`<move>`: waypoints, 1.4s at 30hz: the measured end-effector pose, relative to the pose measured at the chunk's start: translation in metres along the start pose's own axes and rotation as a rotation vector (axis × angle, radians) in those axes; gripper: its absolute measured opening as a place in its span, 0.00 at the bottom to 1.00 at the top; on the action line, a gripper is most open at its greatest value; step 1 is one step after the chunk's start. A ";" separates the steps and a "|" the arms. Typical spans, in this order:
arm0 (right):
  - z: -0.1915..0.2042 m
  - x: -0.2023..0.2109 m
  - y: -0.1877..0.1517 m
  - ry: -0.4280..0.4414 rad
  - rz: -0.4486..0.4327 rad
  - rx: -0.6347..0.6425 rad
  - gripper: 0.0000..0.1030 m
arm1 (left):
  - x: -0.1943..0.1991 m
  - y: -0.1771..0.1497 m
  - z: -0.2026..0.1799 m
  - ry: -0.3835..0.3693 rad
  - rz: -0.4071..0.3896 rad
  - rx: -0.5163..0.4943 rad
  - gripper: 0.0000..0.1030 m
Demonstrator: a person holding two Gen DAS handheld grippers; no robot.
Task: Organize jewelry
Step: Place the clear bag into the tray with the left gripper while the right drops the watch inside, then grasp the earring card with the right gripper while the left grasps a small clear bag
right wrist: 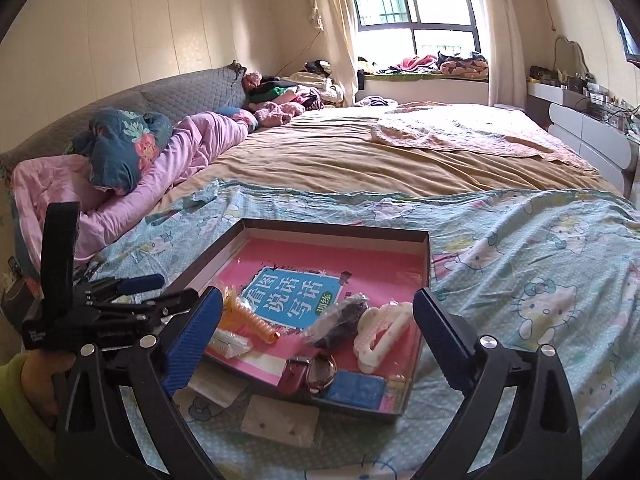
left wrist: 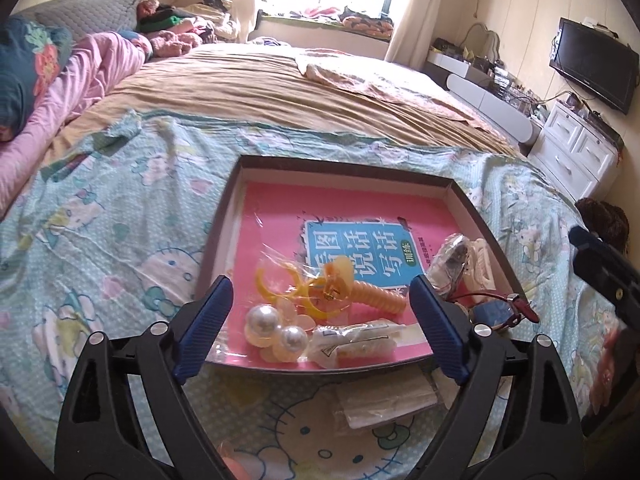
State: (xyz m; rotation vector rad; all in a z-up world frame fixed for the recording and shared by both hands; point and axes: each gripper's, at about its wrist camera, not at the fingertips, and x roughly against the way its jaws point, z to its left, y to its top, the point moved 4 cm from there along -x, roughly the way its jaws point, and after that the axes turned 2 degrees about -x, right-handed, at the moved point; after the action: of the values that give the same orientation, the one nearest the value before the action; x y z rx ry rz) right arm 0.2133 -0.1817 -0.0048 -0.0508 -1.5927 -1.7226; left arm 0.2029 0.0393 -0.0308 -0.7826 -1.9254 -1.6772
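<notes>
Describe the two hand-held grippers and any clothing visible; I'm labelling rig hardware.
Both the left hand-held gripper and right hand-held gripper have black plastic frames with silver pivot bolts and ribbed blue finger pads. The left one carries small white lettering. A yellow-green sleeve shows at its handle.

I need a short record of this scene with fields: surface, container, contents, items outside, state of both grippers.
surface: bed with cartoon-cat sheet
container: open tray, pink book lining it
contents: pearl beads, orange hair claw, white hair claw, watch, blue case
items outside: card before the tray
left gripper: open, empty
right gripper: open, empty
</notes>
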 end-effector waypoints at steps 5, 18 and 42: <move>0.000 0.015 -0.009 0.003 0.013 0.004 0.92 | 0.014 0.000 0.004 0.006 -0.008 0.003 0.90; 0.014 0.033 -0.036 0.021 0.066 0.009 0.92 | 0.039 -0.019 0.009 0.035 0.003 -0.012 0.90; 0.030 -0.029 -0.104 -0.043 0.287 0.009 0.92 | 0.013 -0.066 0.022 -0.026 0.181 0.085 0.90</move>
State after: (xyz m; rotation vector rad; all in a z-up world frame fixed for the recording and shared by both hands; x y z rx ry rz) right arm 0.1629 -0.1497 -0.0999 -0.2989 -1.5406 -1.5002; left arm 0.1489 0.0562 -0.0727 -0.9198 -1.8691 -1.4746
